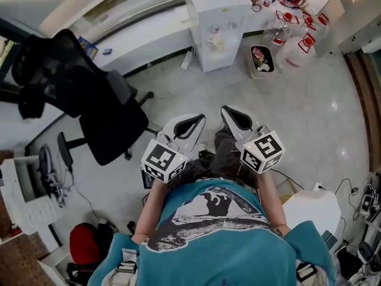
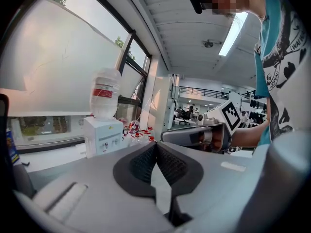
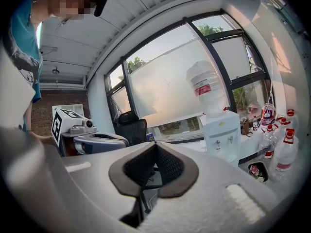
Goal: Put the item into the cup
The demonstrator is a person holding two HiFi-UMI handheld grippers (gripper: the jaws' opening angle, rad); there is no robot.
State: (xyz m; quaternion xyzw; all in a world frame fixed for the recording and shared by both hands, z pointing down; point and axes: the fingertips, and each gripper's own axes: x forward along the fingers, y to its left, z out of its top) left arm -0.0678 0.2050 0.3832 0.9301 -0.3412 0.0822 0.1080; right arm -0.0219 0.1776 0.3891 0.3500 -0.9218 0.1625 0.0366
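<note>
Only overhead, perhaps a red bag (image 1: 86,243)

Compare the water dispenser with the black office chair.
The water dispenser is white and boxy; the office chair is black and curved. The dispenser stands beside the counter, the chair farther left. Only the dispenser carries a bottle. Both stand on the floor, untouched.

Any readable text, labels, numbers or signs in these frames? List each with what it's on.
None reads for certain.
Shirt print: lettering, too warped to quote.
Bottle red label: too small.
Dispenser sticker: too small.
Cube: square marker pattern only, no words.
</note>
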